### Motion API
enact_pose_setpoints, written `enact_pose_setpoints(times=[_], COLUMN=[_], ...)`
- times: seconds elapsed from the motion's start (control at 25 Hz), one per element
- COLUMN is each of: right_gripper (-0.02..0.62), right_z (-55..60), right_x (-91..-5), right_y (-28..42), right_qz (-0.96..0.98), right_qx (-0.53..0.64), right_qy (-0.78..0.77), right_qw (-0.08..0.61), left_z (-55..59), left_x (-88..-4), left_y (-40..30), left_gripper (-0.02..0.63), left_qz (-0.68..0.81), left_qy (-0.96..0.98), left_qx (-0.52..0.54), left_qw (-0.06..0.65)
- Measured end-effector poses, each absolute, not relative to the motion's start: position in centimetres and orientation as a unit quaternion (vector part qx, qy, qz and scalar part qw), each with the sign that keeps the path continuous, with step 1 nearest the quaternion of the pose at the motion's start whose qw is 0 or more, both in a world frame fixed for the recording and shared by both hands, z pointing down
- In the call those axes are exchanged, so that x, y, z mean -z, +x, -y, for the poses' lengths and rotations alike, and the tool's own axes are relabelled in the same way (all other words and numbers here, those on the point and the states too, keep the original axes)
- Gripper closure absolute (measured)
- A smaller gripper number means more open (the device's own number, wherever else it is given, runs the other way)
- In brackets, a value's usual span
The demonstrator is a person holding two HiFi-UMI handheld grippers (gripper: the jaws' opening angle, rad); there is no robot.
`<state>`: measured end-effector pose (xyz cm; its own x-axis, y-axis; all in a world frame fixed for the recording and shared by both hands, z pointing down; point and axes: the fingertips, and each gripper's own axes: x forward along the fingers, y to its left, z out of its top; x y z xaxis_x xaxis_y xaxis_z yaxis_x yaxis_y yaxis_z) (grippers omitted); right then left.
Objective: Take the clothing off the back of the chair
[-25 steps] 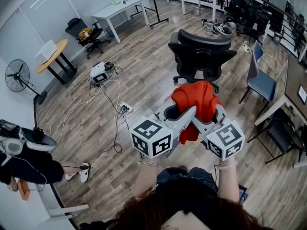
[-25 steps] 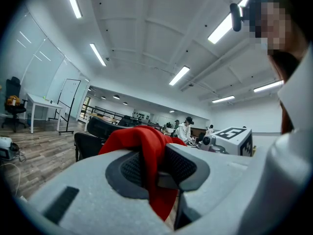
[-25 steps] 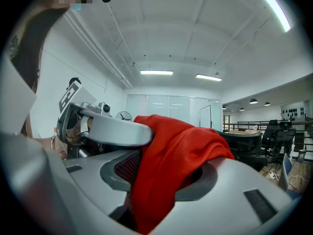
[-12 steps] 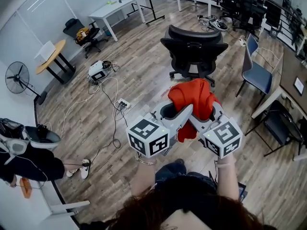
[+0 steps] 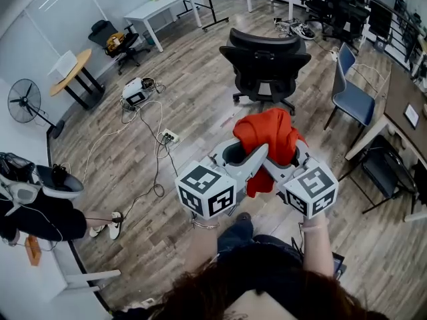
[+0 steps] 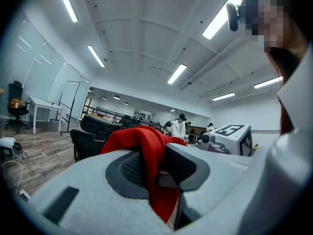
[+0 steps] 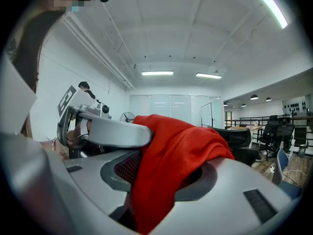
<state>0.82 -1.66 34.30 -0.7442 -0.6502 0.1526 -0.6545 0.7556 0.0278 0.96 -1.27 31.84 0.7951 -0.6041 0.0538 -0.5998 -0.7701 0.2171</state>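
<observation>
A red garment (image 5: pixel 269 139) hangs bunched between my two grippers, clear of the black office chair (image 5: pixel 265 63) that stands farther off on the wood floor with a bare back. My left gripper (image 5: pixel 245 157) is shut on the red cloth (image 6: pixel 149 156), which runs down between its grey jaws. My right gripper (image 5: pixel 288 160) is shut on the same garment (image 7: pixel 168 168), a thick fold draped over its jaws. The two grippers sit side by side, close to my body and pointing roughly level. The black chair (image 6: pixel 94 137) shows behind the cloth, and again as a dark chair back (image 7: pixel 242 140) in the right gripper view.
Cables and a power strip (image 5: pixel 167 137) lie on the floor at left. A blue chair (image 5: pixel 352 93) and a desk edge (image 5: pixel 408 115) stand at right. A white table (image 5: pixel 163 11), a round wooden table (image 5: pixel 72 72) and a fan (image 5: pixel 25 103) stand at the left. A person (image 5: pixel 30 209) sits at far left.
Both grippers have drawn back with the red garment, and the black chair now lies farther up the head view, a wider stretch of floor between it and the cloth.
</observation>
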Motion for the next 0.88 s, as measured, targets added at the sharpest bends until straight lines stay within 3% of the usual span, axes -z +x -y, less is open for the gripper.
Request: enact_pose_setpoints(times=[0.88], right_gripper=[0.405], right_z=[-3.1], right_x=[-33.8], right_y=[3.8], right_qz=[0.944], right_qx=[-0.012], right_qy=[0.322], right_qw=[0.071], left_z=[-3.5], left_x=[-31.4], left_y=[3.9], left_gripper=[0.497], left_qz=[0.340], left_qy=[0.935], left_qx=[0.011], left_qw=[0.103])
